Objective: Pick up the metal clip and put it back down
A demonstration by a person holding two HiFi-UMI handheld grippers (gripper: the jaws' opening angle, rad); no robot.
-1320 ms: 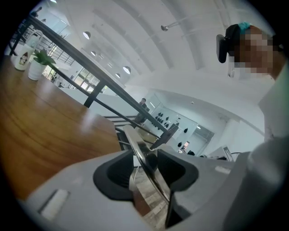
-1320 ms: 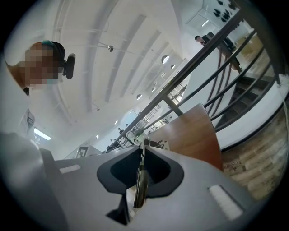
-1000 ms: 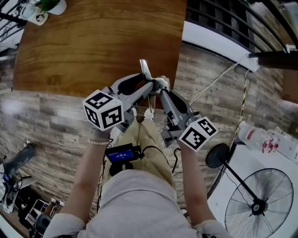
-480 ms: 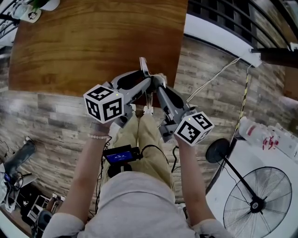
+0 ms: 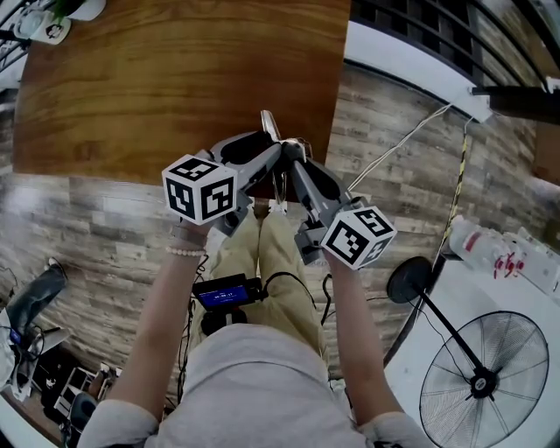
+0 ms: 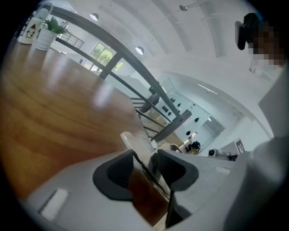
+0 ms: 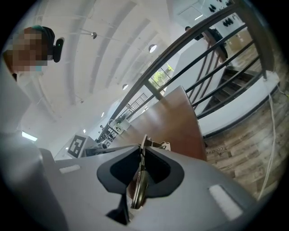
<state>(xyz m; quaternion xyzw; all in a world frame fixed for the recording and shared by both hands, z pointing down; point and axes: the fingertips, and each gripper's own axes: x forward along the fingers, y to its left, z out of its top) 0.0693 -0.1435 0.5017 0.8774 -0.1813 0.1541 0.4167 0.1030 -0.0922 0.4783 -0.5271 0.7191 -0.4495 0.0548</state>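
The metal clip is a thin shiny piece that sticks up where the two grippers meet, over the near edge of the wooden table. My left gripper comes in from the left and is shut on it. In the left gripper view, the clip's flat plate runs slantwise between the dark pads. My right gripper comes in from the right and grips the clip's edge, which stands upright between its pads. Its jaws have just eased slightly wider, with the clip still pinched.
A potted plant stands at the table's far left corner. A black railing and a white cable lie to the right. A standing fan and bottles are at the lower right. Wood-pattern floor lies below.
Both grippers have sunk together with the clip between them, and their marker cubes have drawn slightly closer. The clip stays over the table's near edge.
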